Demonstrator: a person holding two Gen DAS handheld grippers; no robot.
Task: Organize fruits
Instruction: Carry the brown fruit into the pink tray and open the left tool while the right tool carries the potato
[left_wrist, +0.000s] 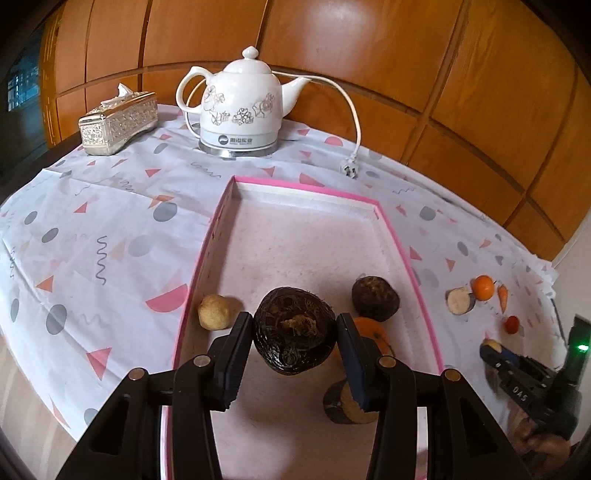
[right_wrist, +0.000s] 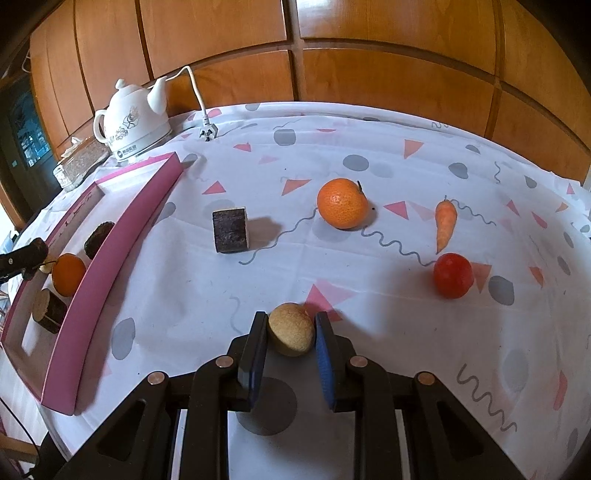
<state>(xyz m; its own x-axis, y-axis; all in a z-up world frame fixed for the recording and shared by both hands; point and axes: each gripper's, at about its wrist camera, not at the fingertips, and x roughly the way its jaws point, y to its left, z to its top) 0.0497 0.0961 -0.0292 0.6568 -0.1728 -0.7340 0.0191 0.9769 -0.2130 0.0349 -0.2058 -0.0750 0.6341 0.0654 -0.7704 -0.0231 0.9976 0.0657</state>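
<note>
1. While the table (right_wrist: 332, 155) wears a white cloth with pink triangles, grey dots and squiggly lines, brown wooden panels (left_wrist: 369, 55) make the wall behind it.
2. At the back of the table stands a white kettle (left_wrist: 242, 107) with flowers on it, and its cord ends in a plug (left_wrist: 349, 170) lying on the cloth.
3. A shiny silver tissue box (left_wrist: 118, 123) sits next to the kettle.
4. A flat pink tray (left_wrist: 388, 218) lies in the middle of the cloth.
5. The left gripper (left_wrist: 294, 339) squeezes a big dark brown round fruit (left_wrist: 294, 330) between its two fingers, above the tray floor.
6. In the tray there are also a small tan ball (left_wrist: 214, 312), a second dark fruit (left_wrist: 375, 299), an orange (left_wrist: 373, 330) partly hidden behind a finger, and a cut piece with dark skin (left_wrist: 341, 406).
7. The right gripper (right_wrist: 291, 334) is on the cloth outside the tray, and its fingers close in on a small tan fruit (right_wrist: 291, 330).
8. Farther out on the cloth lie a dark cut block (right_wrist: 231, 230), another orange (right_wrist: 341, 203), a little carrot (right_wrist: 445, 223) and a red tomato (right_wrist: 453, 275), all apart from each other.
</note>
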